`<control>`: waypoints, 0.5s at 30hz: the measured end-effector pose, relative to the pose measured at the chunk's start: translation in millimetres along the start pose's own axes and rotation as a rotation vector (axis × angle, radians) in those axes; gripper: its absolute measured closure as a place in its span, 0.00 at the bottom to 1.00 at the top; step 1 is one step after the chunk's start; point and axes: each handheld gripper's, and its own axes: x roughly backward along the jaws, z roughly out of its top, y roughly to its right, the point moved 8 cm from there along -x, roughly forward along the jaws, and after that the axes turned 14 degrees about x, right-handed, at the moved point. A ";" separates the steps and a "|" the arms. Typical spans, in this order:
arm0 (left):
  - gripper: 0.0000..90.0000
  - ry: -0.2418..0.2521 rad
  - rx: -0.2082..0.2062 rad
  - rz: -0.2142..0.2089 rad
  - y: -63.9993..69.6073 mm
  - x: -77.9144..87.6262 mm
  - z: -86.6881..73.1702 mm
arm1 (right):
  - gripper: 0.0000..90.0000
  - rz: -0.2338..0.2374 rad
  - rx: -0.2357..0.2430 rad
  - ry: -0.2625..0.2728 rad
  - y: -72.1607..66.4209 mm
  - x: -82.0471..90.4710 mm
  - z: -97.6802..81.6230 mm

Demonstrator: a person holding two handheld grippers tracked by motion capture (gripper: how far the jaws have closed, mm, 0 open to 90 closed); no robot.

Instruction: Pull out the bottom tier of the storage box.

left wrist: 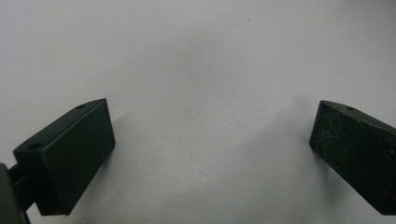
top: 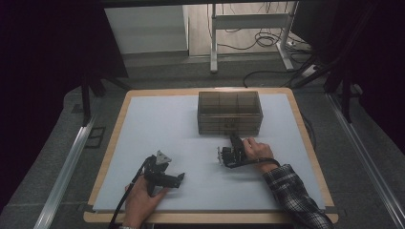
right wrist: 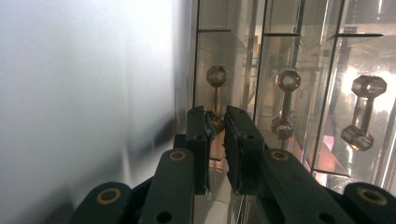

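Already the right gripper jaws pinch a drawer handle on the clear drawer box. Left gripper jaws gape, idle. Pulling could drag the unbraced box along.

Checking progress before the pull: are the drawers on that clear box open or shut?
Shut: drawer box fronts sit flush; right gripper pinches the bottom drawer's handle.
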 end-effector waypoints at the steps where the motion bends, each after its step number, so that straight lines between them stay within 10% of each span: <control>1: 0.00 0.000 0.000 0.000 0.0 0.0 0.0 | 0.89 0.003 -0.008 0.013 -1.1 1.7 0.6; 5: 0.00 0.000 0.000 0.000 0.0 0.0 0.0 | 0.99 -0.004 -0.012 0.040 0.8 9.7 2.3; 15: 0.00 0.000 0.000 0.000 0.0 0.0 0.0 | 0.90 -0.007 -0.011 0.026 2.4 9.3 2.7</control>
